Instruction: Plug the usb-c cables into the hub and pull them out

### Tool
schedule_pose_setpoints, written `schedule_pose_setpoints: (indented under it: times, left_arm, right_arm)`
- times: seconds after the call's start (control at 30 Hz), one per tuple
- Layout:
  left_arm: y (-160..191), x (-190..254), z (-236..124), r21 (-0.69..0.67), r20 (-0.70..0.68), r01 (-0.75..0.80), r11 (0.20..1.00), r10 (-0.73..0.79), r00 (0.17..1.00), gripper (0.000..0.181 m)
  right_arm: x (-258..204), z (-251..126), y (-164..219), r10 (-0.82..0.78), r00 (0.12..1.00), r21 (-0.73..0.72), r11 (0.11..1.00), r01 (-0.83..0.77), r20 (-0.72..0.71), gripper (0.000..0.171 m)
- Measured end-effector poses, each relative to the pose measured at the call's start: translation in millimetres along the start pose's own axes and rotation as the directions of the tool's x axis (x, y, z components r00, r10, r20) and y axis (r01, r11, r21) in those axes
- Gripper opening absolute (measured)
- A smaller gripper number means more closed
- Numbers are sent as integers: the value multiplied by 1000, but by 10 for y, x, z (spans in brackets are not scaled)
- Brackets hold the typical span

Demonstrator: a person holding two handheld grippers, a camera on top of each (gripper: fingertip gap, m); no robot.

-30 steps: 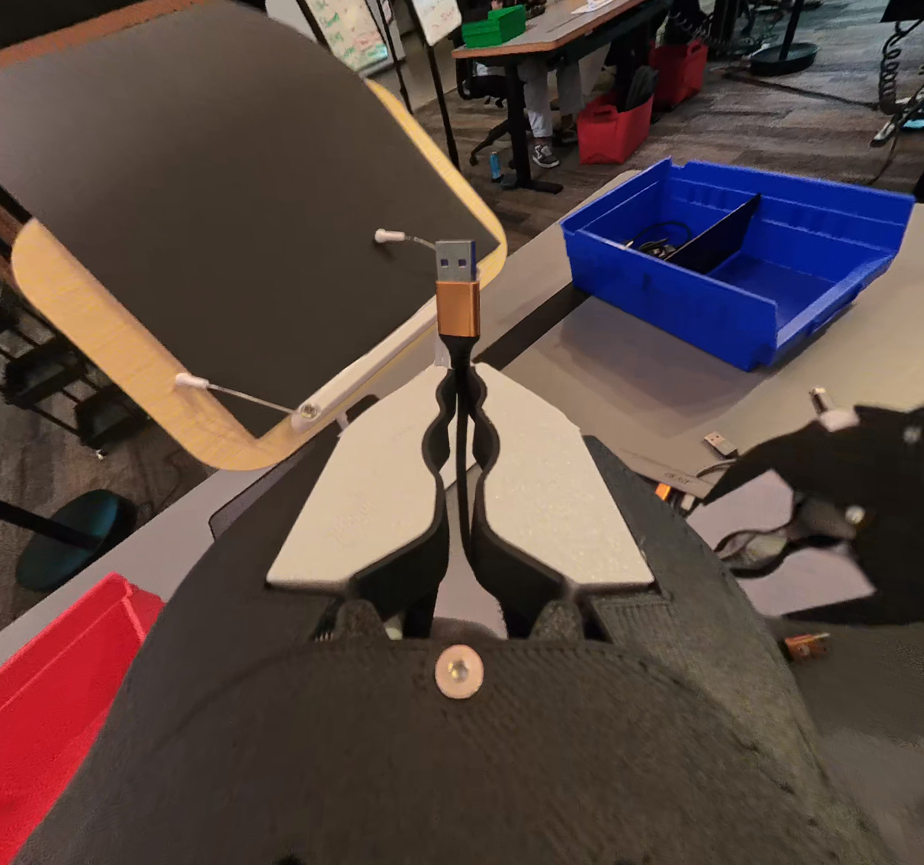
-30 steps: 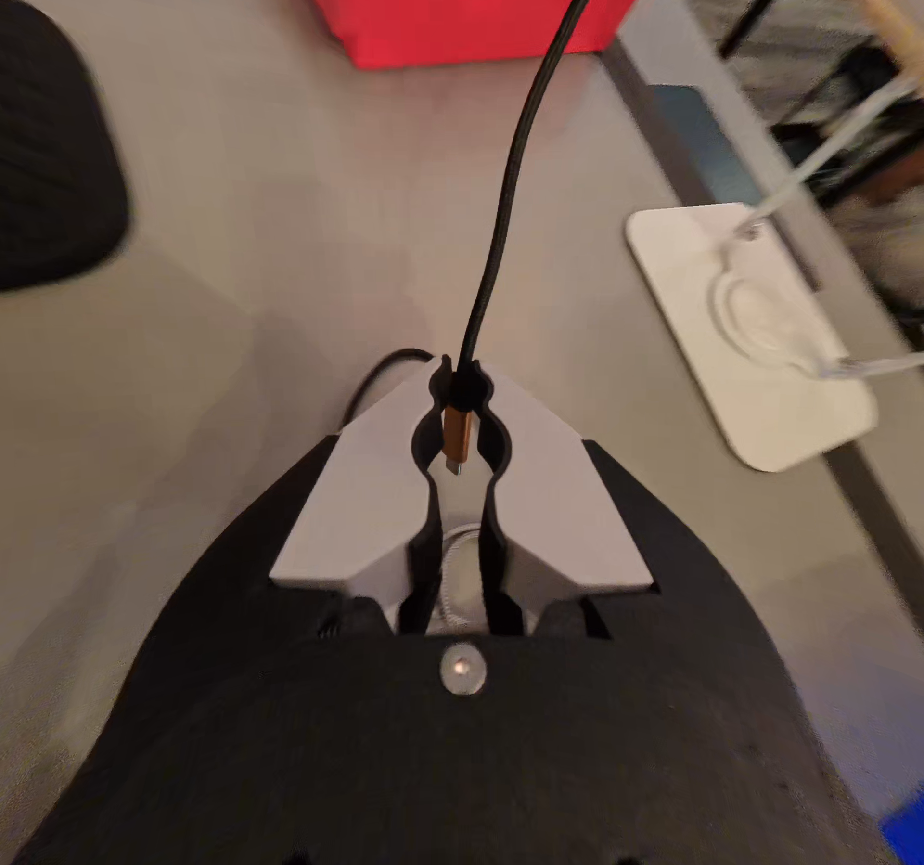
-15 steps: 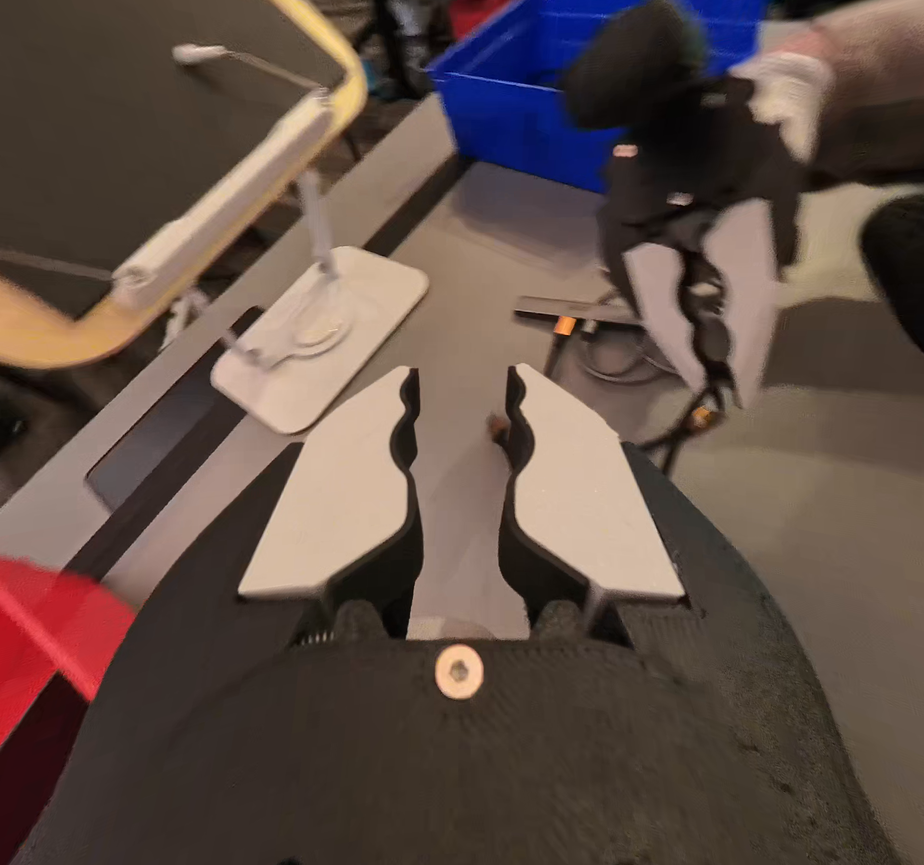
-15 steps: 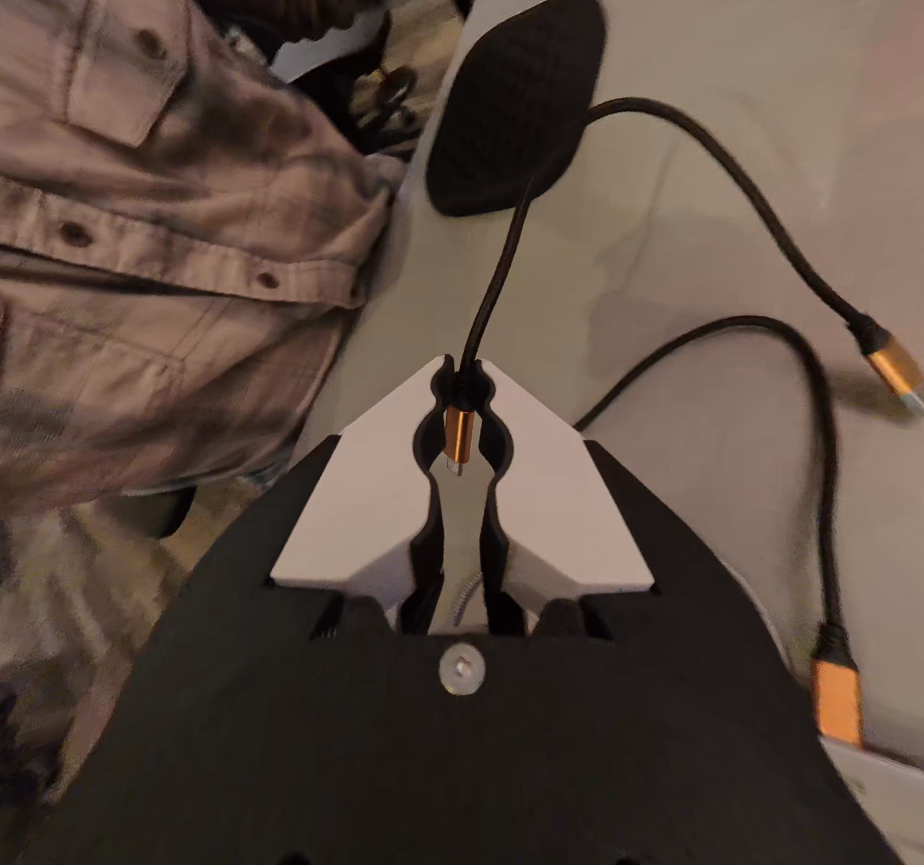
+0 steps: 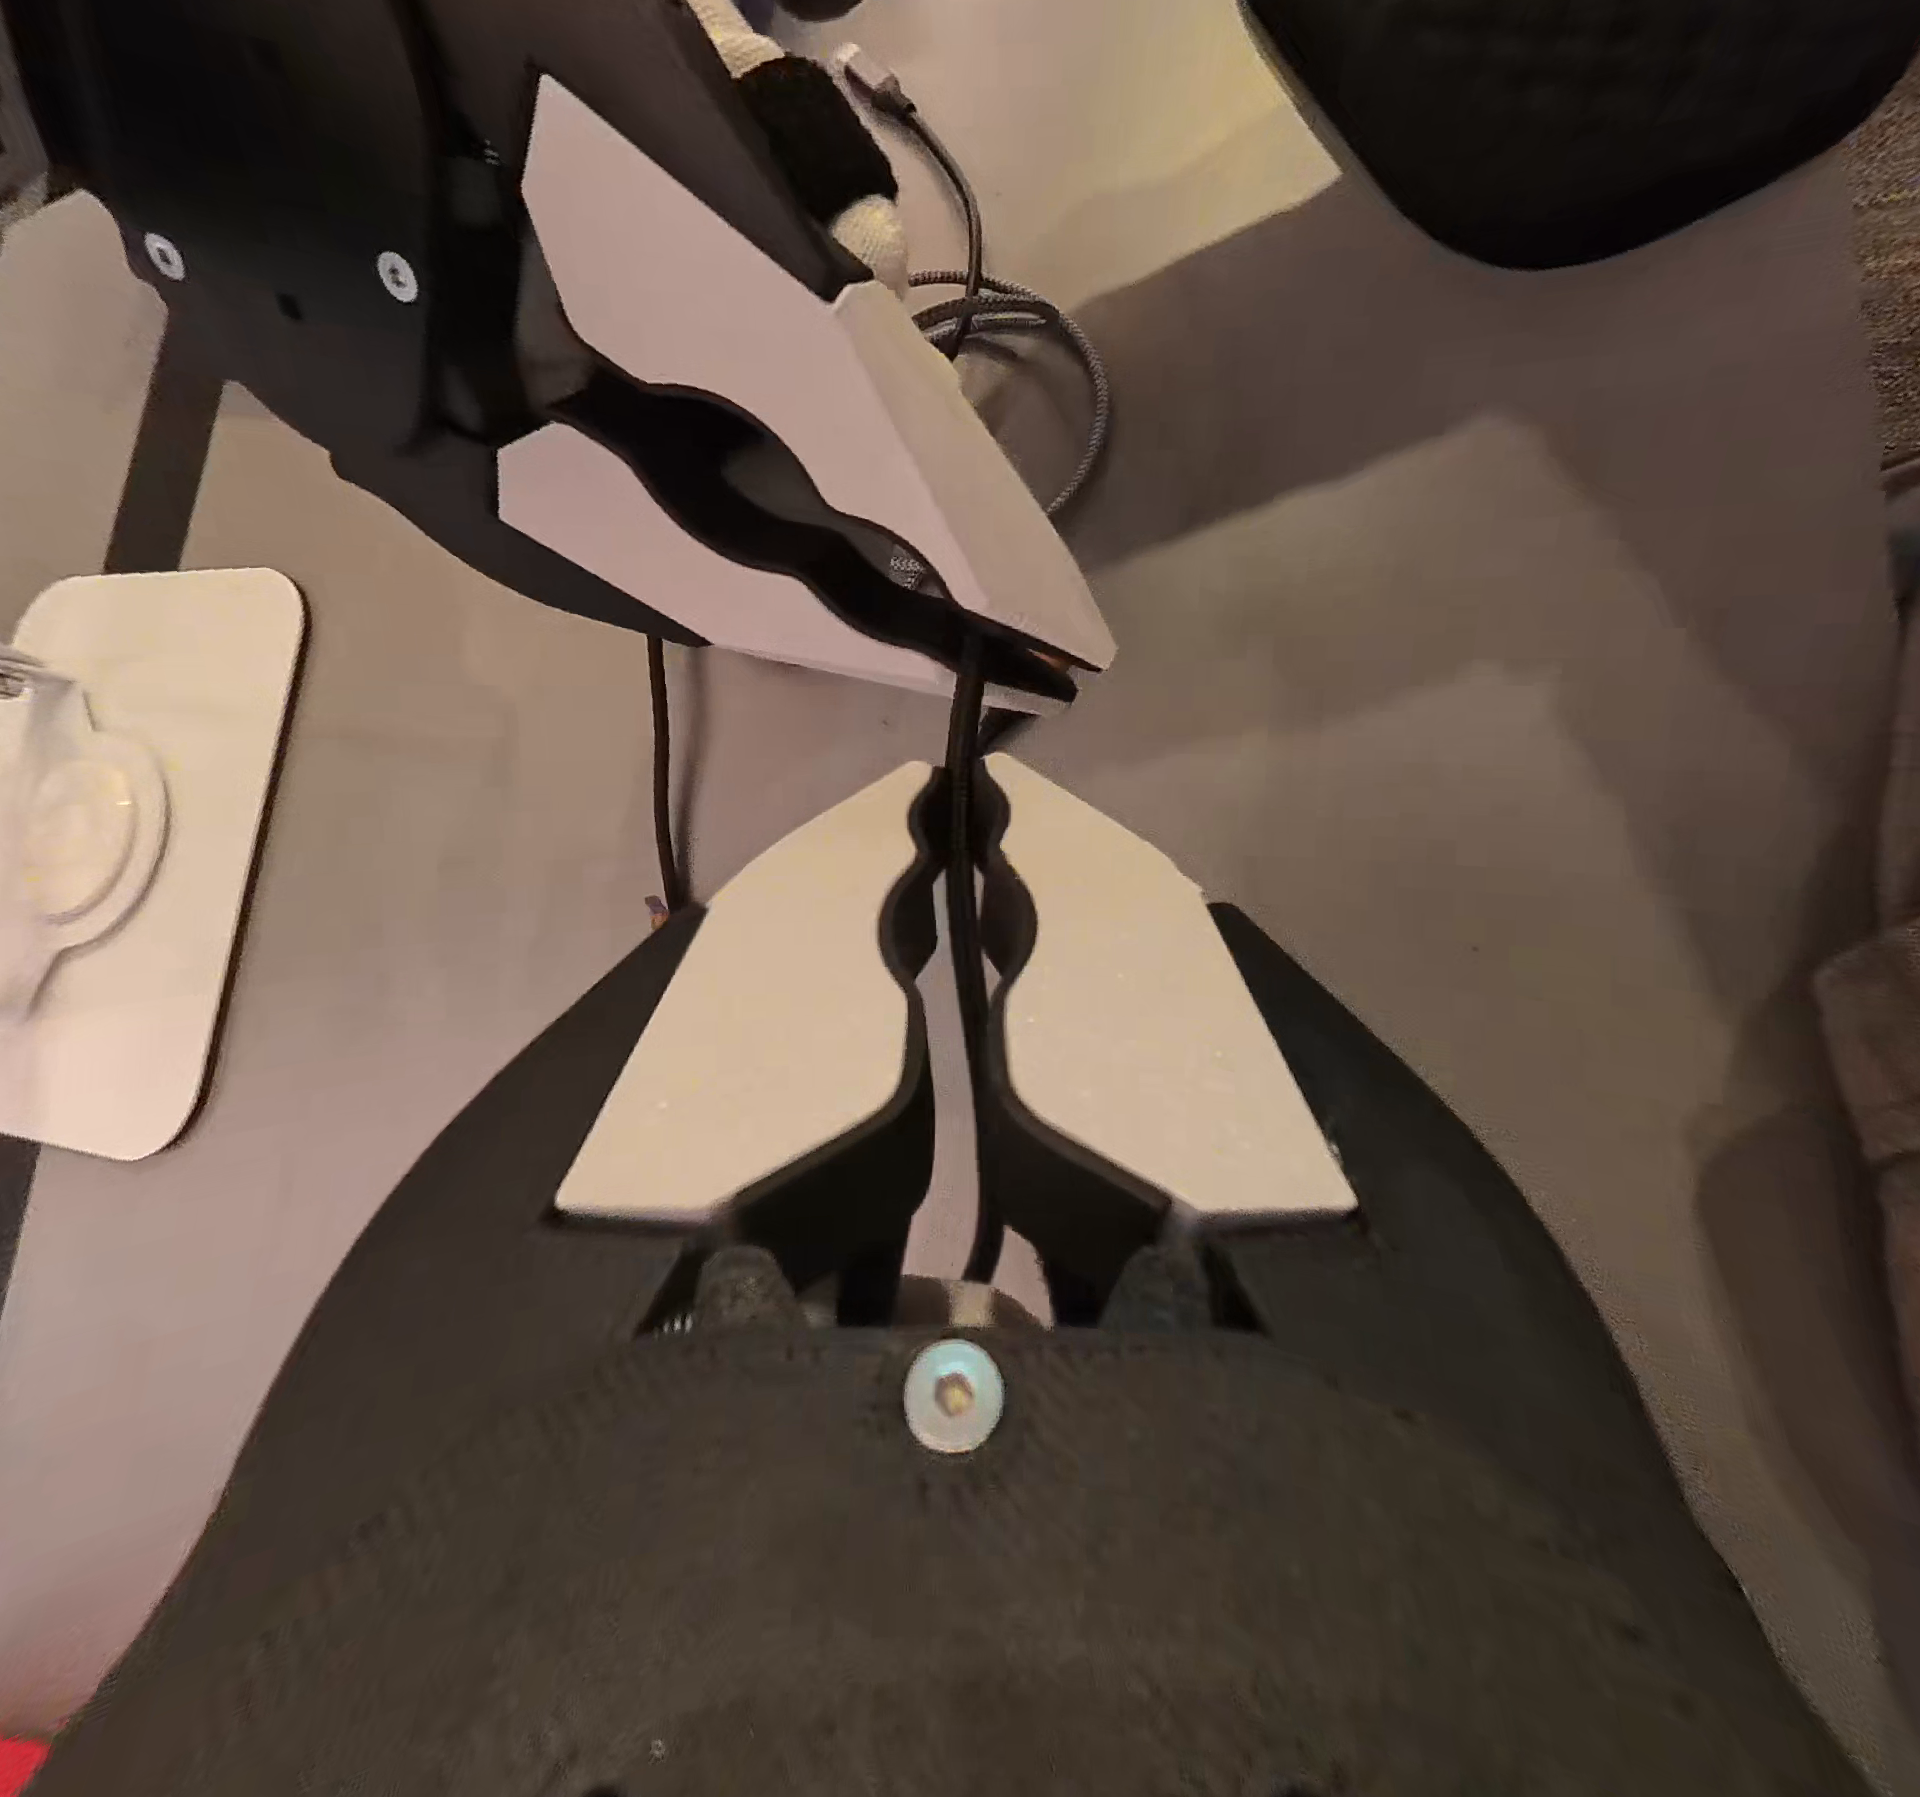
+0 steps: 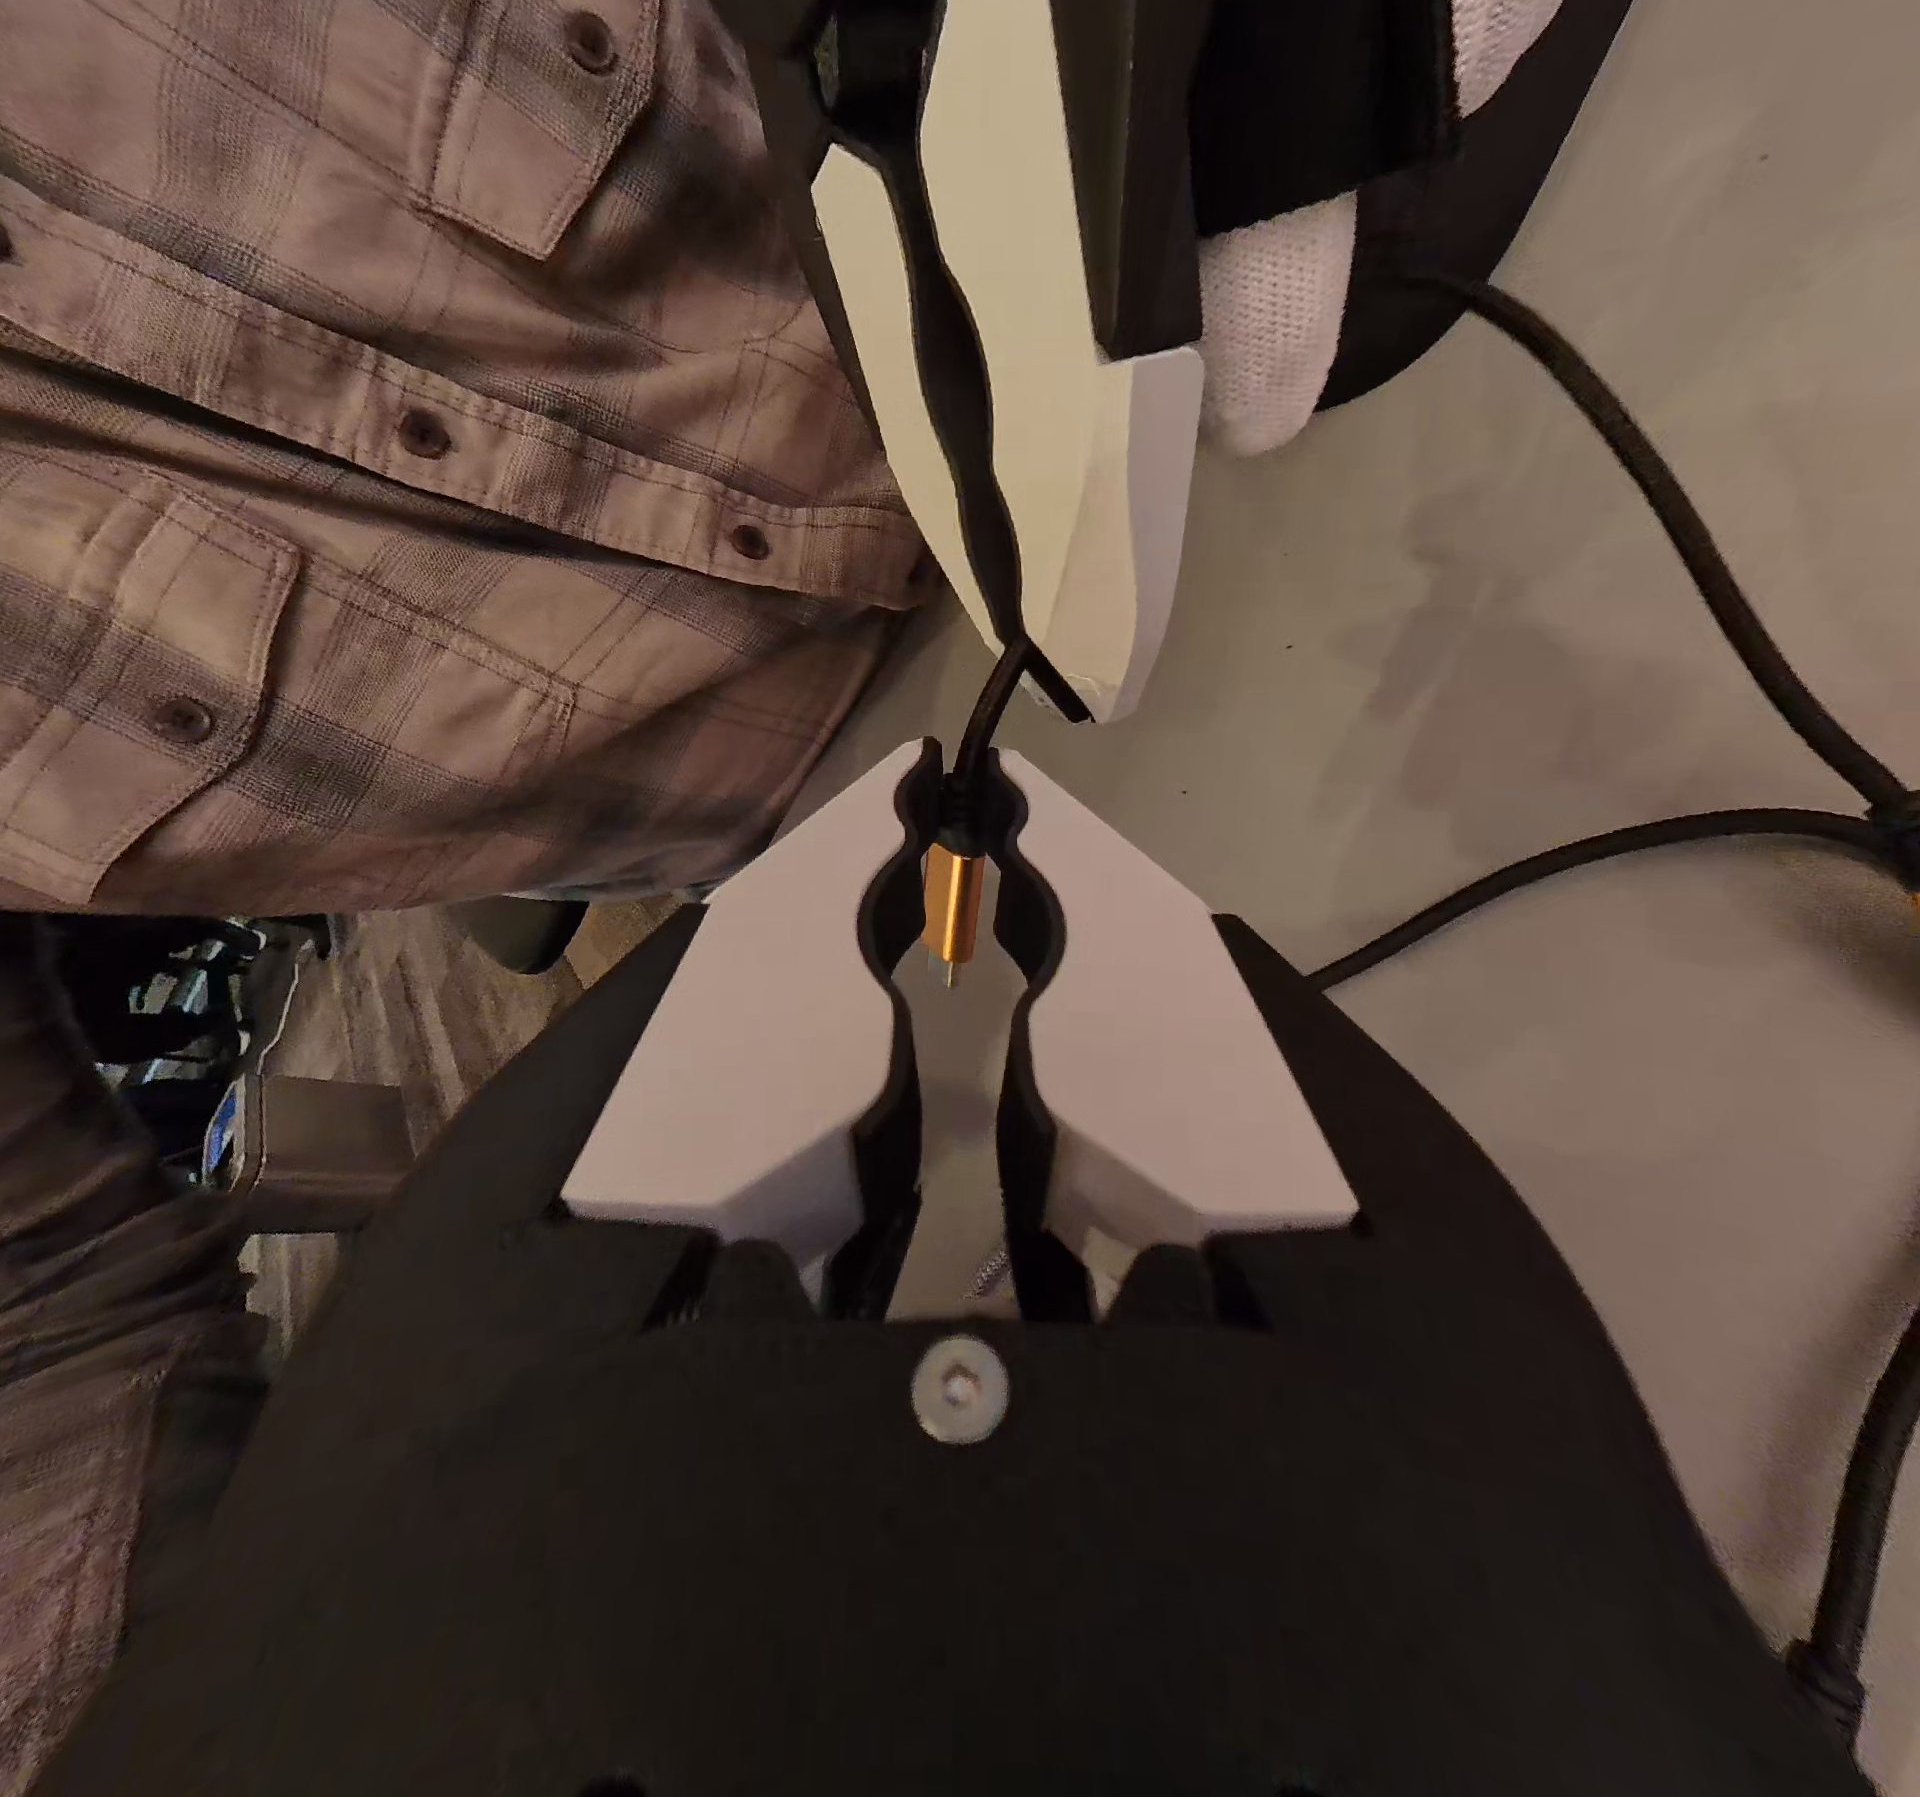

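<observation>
**Both grippers clamped on one black cable, tip to tip**

Left gripper (image 5: 956,781): fingers closed on the black cable (image 5: 961,916), which runs back between them. Right gripper (image 6: 961,781): closed on the cable's neck, orange plug (image 6: 956,906) sitting inside its finger gap, tip pointing toward the camera. Grippers nearly touching above the grey table (image 5: 1455,708). Hub and bins out of view. White stand base (image 5: 135,864) at left; plaid shirt (image 6: 364,397) near.

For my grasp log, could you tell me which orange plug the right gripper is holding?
The orange plug at centre between the right gripper's fingers; the other plug sits ungripped at the right edge.
</observation>
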State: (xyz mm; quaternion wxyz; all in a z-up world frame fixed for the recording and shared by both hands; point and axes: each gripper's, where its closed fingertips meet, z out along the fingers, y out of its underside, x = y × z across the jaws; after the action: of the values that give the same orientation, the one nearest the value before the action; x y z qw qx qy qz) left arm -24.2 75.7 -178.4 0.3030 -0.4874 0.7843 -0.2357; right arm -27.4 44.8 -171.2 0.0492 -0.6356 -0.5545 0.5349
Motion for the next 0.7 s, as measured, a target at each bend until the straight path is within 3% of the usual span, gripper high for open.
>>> schedule_pose_setpoints:
  times: [0.1,0.17,0.27,0.33,0.37,0.47,0.57,0.7]
  left_arm:
    - [75,-74,-9,-24,23,47,999,-46,999,3]
    - [98,-144,-57,0,26,133,991,-133,991,3]
    - [159,-283,-143,30,39,269,963,-270,962,3]
    - [180,-355,-197,64,30,331,941,-334,942,3]
    - [165,-381,-233,94,30,324,941,-328,944,3]
    - [125,-414,-312,137,48,295,946,-304,951,3]
    - [38,-389,-366,176,70,254,951,-269,960,3]
    - [-31,-345,-389,193,88,224,955,-244,966,3]
  right_arm:
    - [156,-68,-67,-19,993,34,999,23,-119,7]
    - [299,-229,-201,-50,948,81,994,79,-313,26]
    - [385,-480,-312,-191,729,-8,969,246,-657,44]
    - [324,-562,-324,-254,579,-79,948,309,-775,46]
    - [286,-576,-320,-238,550,-64,947,316,-800,46]
    - [167,-583,-355,-66,643,209,916,342,-763,36]
    - [116,-685,-388,68,741,464,816,344,-668,30]
    - [62,-592,-432,60,792,529,775,347,-607,30]
